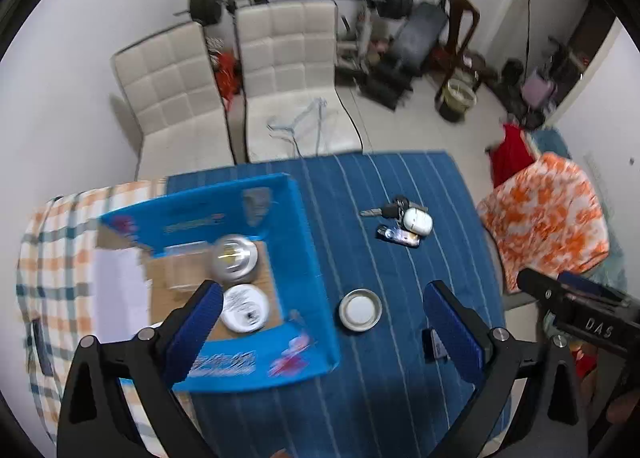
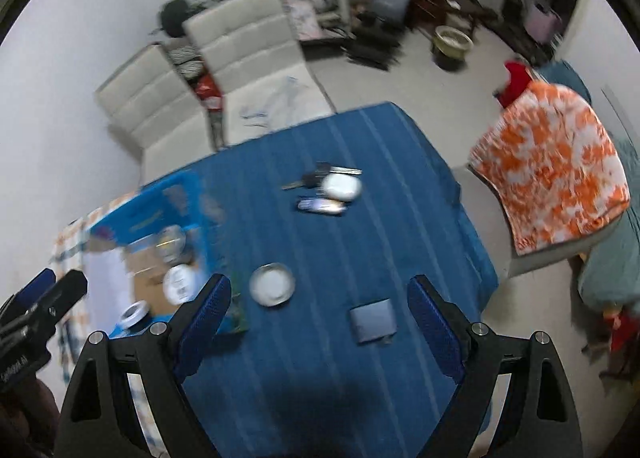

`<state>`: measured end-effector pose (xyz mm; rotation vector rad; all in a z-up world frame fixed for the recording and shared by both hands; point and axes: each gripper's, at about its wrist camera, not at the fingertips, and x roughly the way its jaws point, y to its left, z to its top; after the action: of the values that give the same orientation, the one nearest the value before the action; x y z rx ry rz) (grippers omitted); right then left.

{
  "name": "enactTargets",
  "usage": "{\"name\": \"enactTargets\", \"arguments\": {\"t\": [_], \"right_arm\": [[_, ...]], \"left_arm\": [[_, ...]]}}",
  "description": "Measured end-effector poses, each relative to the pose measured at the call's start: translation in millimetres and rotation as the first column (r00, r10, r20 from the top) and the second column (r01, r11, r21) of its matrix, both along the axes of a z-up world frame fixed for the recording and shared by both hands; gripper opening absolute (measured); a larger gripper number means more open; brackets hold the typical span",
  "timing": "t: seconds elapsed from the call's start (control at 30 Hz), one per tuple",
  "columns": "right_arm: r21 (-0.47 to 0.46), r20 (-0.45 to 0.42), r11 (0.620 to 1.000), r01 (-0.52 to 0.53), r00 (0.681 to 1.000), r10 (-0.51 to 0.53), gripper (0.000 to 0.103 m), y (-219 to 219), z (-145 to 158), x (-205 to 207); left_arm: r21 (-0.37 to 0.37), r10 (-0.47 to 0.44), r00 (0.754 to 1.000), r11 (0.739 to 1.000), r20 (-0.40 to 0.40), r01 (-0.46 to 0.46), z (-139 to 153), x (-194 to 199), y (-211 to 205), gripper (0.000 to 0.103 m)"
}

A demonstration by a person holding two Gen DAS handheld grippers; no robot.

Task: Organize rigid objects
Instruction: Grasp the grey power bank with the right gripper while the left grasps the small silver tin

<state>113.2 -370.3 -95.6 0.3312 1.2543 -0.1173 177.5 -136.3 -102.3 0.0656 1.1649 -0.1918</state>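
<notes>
Both tongs, left (image 1: 322, 328) and right (image 2: 320, 324), hang open and empty. The round metal tin with a white centre (image 1: 360, 310) lies on the blue striped counter (image 1: 400, 338), just beside the blue cardboard box (image 1: 308, 250) (two tins inside). Straddle its rim squarely, then lift clear over the wall.

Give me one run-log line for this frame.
left gripper: open, empty | right gripper: open, empty | blue box: two round tins inside | round tin, keys: on blue cloth

Left claw (image 1: 324, 322) and right claw (image 2: 320, 314), both tilted steeply downward, jaws wide apart
</notes>
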Motion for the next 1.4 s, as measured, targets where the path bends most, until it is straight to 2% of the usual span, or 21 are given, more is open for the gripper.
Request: {"name": "enactTargets", "arguments": {"t": [0.17,0.27,0.4,0.5,0.63,0.7,0.73,0.83,0.93,1.0,1.03,1.07,1.13,1.23,1.4], "right_arm": [[-0.001,-0.146,1.000,-0.017,0.989,0.017,0.092,-34,-80,41],[-0.006,-0.215,1.000,-0.027,0.976,0.025,0.092,-41,-119,35],[0.038,-0.322,0.999,-0.026,0.946,0.036,0.092,-37,-174,12],[0.092,-0.382,0.996,-0.010,0.923,0.045,0.092,-27,-213,-8],[0.110,-0.398,0.993,-0.030,0.915,0.071,0.090,-15,-249,-20],[0.109,-0.409,0.992,-0.059,0.907,0.099,0.077,-9,-264,-26],[0.101,-0.404,0.993,-0.065,0.909,0.101,0.077,-8,-265,-28],[0.062,-0.386,0.995,-0.083,0.917,0.101,0.067,-8,-261,-34],[0.061,-0.406,0.997,-0.049,0.911,0.069,0.067,-24,-262,-40],[0.048,-0.412,0.998,-0.051,0.909,0.067,0.066,-31,-261,-43],[0.042,-0.414,0.998,-0.053,0.908,0.065,0.065,-36,-259,-41],[0.032,-0.415,0.998,-0.052,0.908,0.061,0.065,-40,-259,-41],[0.032,-0.417,0.998,-0.045,0.907,0.055,0.065,-44,-256,-42],[0.033,-0.417,0.999,-0.039,0.908,0.049,0.064,-48,-253,-41],[0.023,-0.412,0.999,-0.043,0.910,0.049,0.064,-41,-244,-46]], "left_arm": [[0.065,-0.029,0.992,0.997,-0.123,0.037,-66,26,-52,0.102],[0.119,-0.069,0.978,0.989,-0.198,0.094,-100,20,-72,0.103],[0.202,-0.060,0.958,0.972,-0.282,0.121,-144,10,-84,0.103],[0.236,-0.064,0.951,0.961,-0.303,0.140,-159,7,-89,0.102],[0.289,-0.097,0.935,0.936,-0.340,0.202,-178,3,-101,0.102],[0.311,-0.113,0.930,0.923,-0.350,0.229,-188,0,-109,0.102],[0.323,-0.118,0.923,0.914,-0.365,0.244,-196,-3,-113,0.102],[0.335,-0.103,0.913,0.909,-0.394,0.247,-215,-1,-118,0.101],[0.379,-0.089,0.918,0.892,-0.386,0.246,-225,-1,-126,0.102],[0.391,-0.084,0.927,0.890,-0.366,0.235,-226,1,-128,0.102],[0.370,-0.097,0.928,0.898,-0.360,0.238,-225,2,-130,0.102],[0.302,-0.106,0.912,0.923,-0.397,0.239,-227,3,-132,0.101],[0.246,-0.081,0.886,0.946,-0.456,0.213,-237,2,-133,0.097],[0.306,-0.068,0.908,0.929,-0.414,0.209,-243,-1,-133,0.094],[0.268,-0.020,0.919,0.954,-0.395,0.136,-238,5,-118,0.091]]}}
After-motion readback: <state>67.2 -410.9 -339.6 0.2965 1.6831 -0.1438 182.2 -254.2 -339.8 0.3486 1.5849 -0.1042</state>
